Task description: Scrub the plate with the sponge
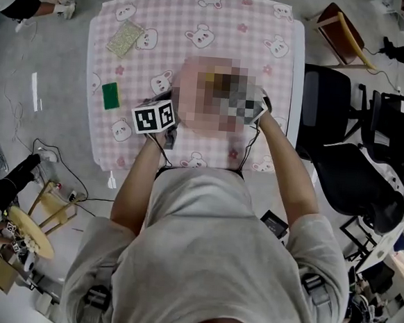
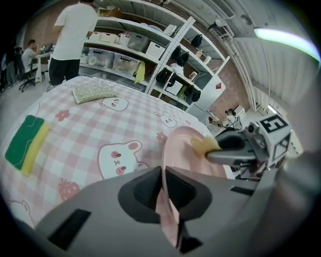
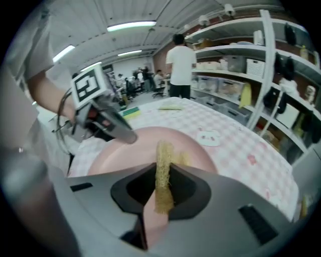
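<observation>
Clamping the plate (image 2: 181, 144), left tongs (image 2: 163, 174) face right tongs (image 3: 161, 170) holding sponge (image 3: 163, 150).

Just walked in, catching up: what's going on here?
A person works a pink plate with two handheld grippers. The left gripper is shut on the plate's rim, steadying it. The right gripper pinches a yellow sponge against the plate's face. A green sponge lies apart on the checked tablecloth.

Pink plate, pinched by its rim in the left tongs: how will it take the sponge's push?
Likely stiff: the pink plate holds its shape with only its rim in the left tongs. That narrow grip on a smooth-looking rim might let it pivot or slip under the right tongs' sponge.
</observation>
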Demonstrator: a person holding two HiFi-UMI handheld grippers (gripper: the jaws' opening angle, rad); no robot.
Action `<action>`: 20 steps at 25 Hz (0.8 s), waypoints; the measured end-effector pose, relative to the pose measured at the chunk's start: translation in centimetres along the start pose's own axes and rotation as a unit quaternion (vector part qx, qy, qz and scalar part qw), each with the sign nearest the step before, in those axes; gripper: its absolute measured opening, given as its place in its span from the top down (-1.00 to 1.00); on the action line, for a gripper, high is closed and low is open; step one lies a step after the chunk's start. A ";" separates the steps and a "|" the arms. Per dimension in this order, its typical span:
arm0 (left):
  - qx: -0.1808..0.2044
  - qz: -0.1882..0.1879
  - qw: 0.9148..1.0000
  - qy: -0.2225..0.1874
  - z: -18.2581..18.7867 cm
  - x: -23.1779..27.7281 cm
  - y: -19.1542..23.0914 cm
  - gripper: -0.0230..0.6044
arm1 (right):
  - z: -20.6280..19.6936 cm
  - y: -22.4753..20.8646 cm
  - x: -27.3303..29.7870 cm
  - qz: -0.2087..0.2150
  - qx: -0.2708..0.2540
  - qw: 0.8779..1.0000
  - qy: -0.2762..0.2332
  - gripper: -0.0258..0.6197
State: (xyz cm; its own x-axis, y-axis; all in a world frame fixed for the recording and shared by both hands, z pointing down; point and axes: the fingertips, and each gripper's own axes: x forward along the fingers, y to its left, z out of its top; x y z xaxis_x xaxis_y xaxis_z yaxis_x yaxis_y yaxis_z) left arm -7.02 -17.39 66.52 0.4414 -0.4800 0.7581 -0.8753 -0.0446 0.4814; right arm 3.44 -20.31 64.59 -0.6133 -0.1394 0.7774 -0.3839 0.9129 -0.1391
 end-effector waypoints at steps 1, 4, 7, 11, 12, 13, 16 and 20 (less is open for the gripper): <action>0.001 0.001 1.000 0.000 0.0 0.0 0.0 0.84 | 0.4 -2.0 0.1 -0.024 0.018 1.000 0.003 0.72; 0.006 0.005 1.000 0.003 0.2 0.1 -0.1 0.84 | 0.5 -4.5 1.3 -0.045 0.030 0.998 0.032 0.72; -0.001 0.011 1.000 0.009 -0.1 0.1 0.2 0.84 | -0.1 -3.7 2.6 -0.036 0.026 0.998 0.043 0.71; -0.016 0.010 1.000 0.007 -0.7 -0.1 0.6 0.84 | -0.7 -1.2 2.7 0.016 0.022 0.999 0.042 0.72; -0.016 0.011 1.000 0.006 -0.6 -0.1 0.6 0.84 | -0.8 -0.4 2.6 0.030 0.016 0.998 0.045 0.72; -0.016 0.012 1.000 0.006 -0.5 -0.1 0.6 0.84 | -0.9 0.4 2.5 0.042 0.009 0.998 0.047 0.72; -0.017 0.015 1.000 0.006 0.0 0.1 0.7 0.84 | -1.0 2.9 2.6 0.073 -0.020 0.996 0.051 0.72; -0.025 0.013 1.000 0.006 -0.9 0.0 1.1 0.84 | -2.3 7.0 2.6 0.109 -0.047 0.991 0.065 0.72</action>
State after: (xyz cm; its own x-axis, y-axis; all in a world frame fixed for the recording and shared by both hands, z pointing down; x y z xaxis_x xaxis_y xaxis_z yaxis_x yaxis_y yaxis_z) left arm -7.75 -16.64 67.46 0.4209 -0.4697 0.7760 -0.8759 0.0120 0.4823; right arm 0.73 -13.41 67.04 -0.5787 0.1101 0.8081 -0.1826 0.9482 -0.2599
